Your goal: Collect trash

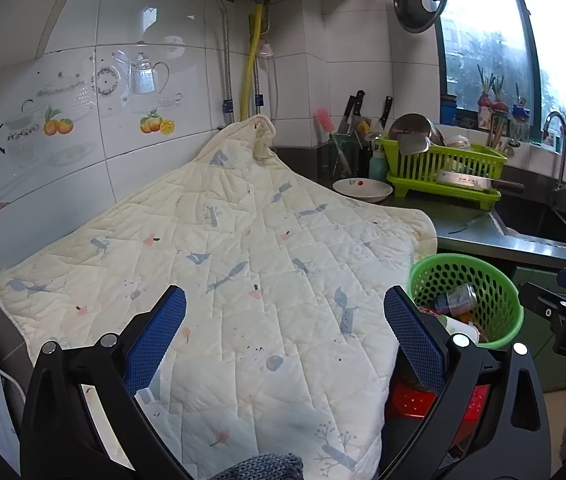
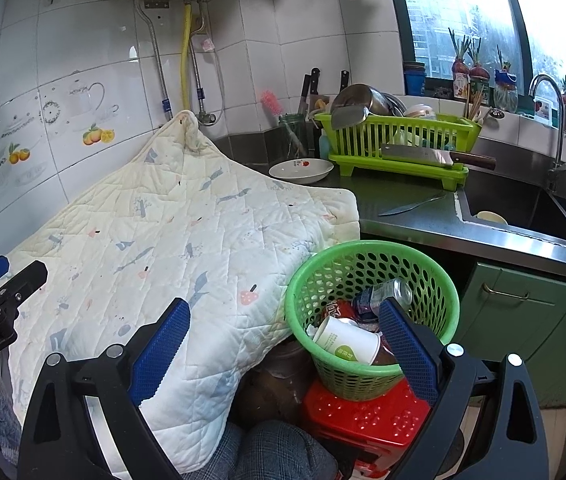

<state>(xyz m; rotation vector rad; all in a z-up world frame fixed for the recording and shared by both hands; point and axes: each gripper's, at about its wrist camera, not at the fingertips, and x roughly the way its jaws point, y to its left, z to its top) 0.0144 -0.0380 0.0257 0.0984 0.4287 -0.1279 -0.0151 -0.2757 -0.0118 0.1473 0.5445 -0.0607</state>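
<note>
A green perforated trash basket (image 2: pixel 423 268) stands on a red stool (image 2: pixel 363 416) beside the counter. It holds a white paper cup (image 2: pixel 347 342), a red can (image 2: pixel 337 310) and a silver can (image 2: pixel 391 294). The basket also shows in the left wrist view (image 1: pixel 483 276). My right gripper (image 2: pixel 285 340) is open and empty, just above the basket's near rim. My left gripper (image 1: pixel 285 320) is open and empty over the quilted cream cloth (image 1: pixel 243 260), left of the basket. No loose trash shows on the cloth.
The cloth (image 2: pixel 163 232) covers the left counter against the tiled wall. Behind it are a white bowl (image 2: pixel 301 170), a green dish rack (image 2: pixel 399 140) with a cleaver (image 2: pixel 435 158), a knife (image 2: pixel 411 205) on the dark counter, and a sink (image 2: pixel 523 208) with a tap.
</note>
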